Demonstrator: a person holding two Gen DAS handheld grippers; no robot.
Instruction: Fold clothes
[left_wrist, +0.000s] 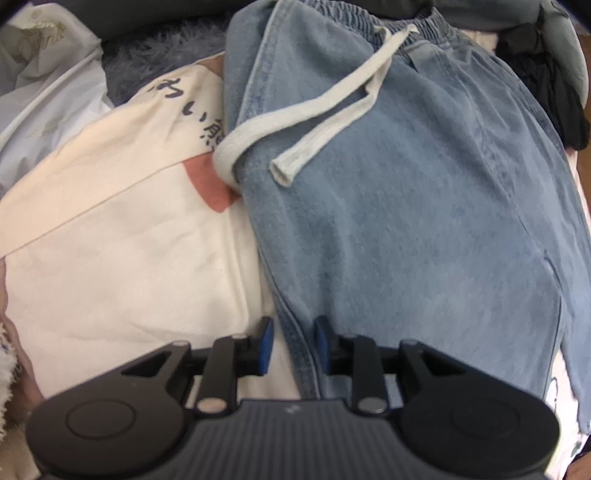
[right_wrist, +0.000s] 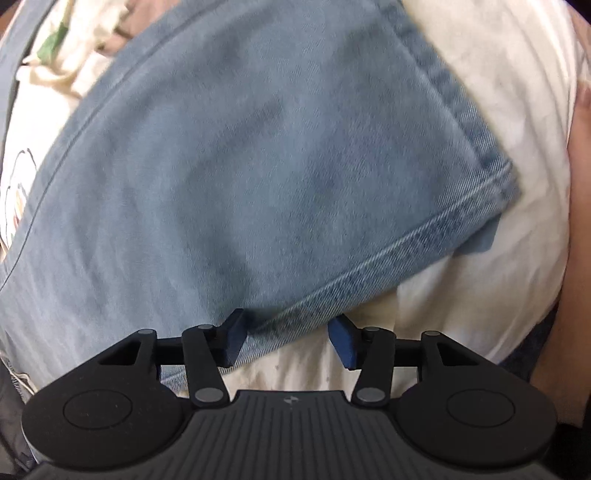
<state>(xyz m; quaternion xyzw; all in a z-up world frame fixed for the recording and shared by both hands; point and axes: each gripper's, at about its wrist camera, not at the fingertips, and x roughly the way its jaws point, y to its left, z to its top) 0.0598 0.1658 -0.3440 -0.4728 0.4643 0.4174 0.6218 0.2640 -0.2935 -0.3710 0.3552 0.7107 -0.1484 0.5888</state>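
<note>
Blue-padded left tool (left_wrist: 293, 345) straddles the side seam of the light blue denim drawstring trousers (left_wrist: 406, 206), narrowly parted, gripping nothing; right tool (right_wrist: 291, 341) gapes wider over their hem, ready to lift it waistward.

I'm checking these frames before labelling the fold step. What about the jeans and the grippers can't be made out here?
- Left wrist view: whether the left gripper pinches the jeans side seam; the seam runs between the fingers, contact unclear.
- Right wrist view: how the right gripper meets the hem; its left finger is partly hidden by the denim.
- Left wrist view: the printed text on the cream cloth; the jeans cover part.
- Neither view shows the full trouser length; frame edges cut it.
</note>
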